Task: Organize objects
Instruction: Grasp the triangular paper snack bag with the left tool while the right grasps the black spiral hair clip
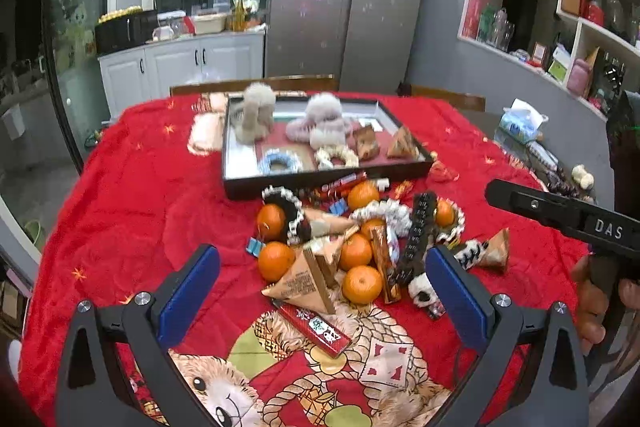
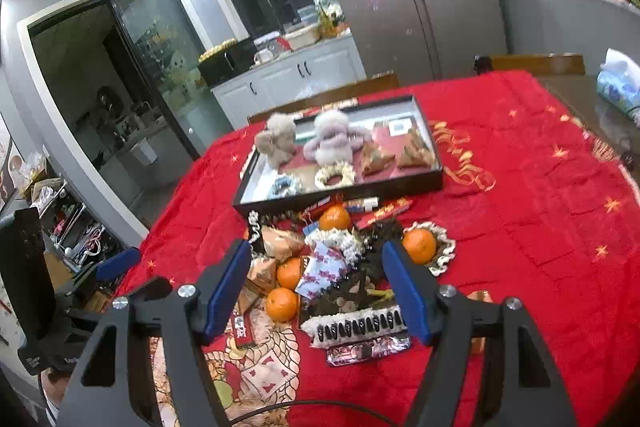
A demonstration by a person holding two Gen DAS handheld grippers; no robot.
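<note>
Both hand-held grippers tilt downward over the heap of orange tangerines (image 1: 362, 284) on the red tablecloth (image 1: 160, 195): left gripper (image 1: 322, 285) wide and empty, right gripper (image 2: 316, 285) moderately parted, empty.

Right gripper (image 2: 316, 287) agape above oranges (image 2: 282, 303), perhaps hair clips (image 2: 356, 327).

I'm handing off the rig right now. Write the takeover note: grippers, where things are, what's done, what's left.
Left gripper: open, empty, over the pile.
Right gripper: open, empty, over the pile.
Tray: holds two fluffy claw clips, two scrunchies, two triangular packets.
Pile in front of the tray, on the red cloth: oranges, scrunchies, packets, candy bars, hair clips.
Done: part of the sorting.
Left: the pile.
</note>
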